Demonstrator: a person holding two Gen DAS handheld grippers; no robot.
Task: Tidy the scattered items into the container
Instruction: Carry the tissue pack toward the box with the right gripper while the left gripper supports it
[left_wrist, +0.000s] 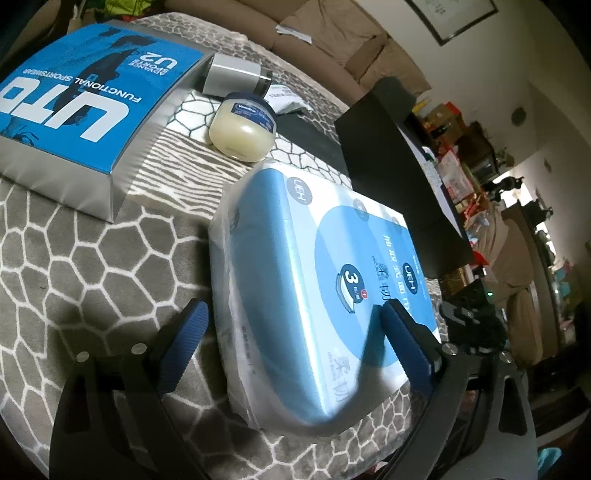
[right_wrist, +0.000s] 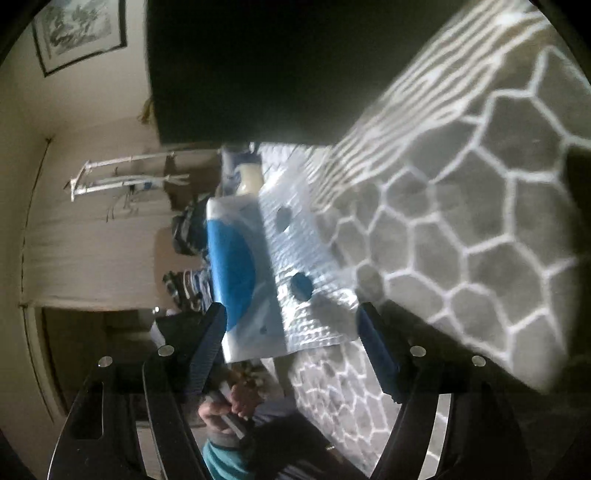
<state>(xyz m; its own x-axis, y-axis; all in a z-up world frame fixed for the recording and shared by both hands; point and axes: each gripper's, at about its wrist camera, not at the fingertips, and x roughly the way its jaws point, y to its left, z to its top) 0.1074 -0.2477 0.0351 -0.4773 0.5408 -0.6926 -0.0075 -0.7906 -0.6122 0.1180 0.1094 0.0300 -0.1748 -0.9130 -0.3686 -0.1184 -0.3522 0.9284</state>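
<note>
A blue and white tissue pack (left_wrist: 317, 280) lies on the grey patterned blanket (left_wrist: 74, 258). My left gripper (left_wrist: 291, 328) is open with its jaws on either side of the pack's near end, apart from it. Behind it a Vaseline jar (left_wrist: 243, 125) lies on its side, next to a silver box (left_wrist: 232, 75) and a flat blue UTO box (left_wrist: 85, 99). A black container (left_wrist: 388, 155) stands to the right. In the right wrist view, rolled sideways, my right gripper (right_wrist: 291, 339) is open around the pack's end (right_wrist: 273, 266).
The blanket (right_wrist: 461, 229) covers the whole surface. A beige sofa (left_wrist: 332, 40) with papers sits behind. Shelves and clutter (left_wrist: 461, 155) fill the room at right. The black container (right_wrist: 258, 66) fills the top of the right wrist view.
</note>
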